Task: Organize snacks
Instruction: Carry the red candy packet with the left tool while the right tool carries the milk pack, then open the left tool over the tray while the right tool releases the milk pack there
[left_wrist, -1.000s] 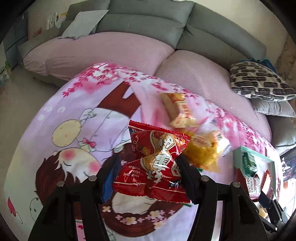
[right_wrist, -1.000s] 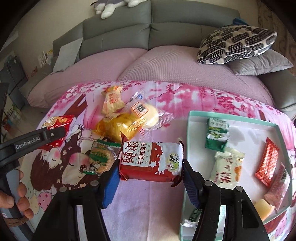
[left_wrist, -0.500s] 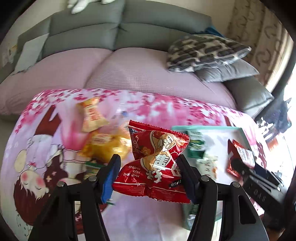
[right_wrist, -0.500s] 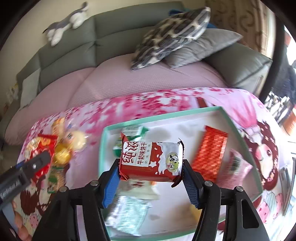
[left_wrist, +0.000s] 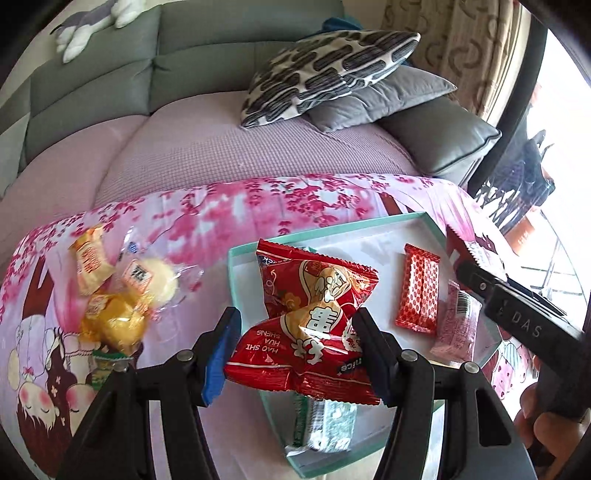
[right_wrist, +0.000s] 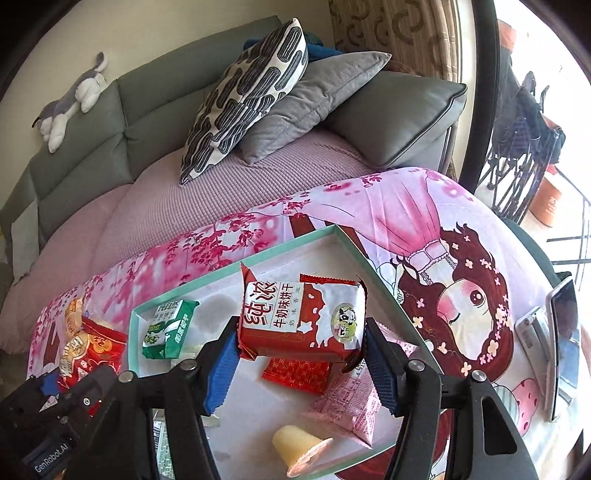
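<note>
Table under a pink cartoon tablecloth printed with blossoms and girls' faces, standing against a sofa. Lying directly on the cloth: a shallow tray with a teal rim, beneath and beyond the fingers in both views; a loose heap of snacks in yellow, orange and clear wrappers, left of the left-hand fingers; a phone at the cloth's edge, well right of the right-hand fingers.
</note>
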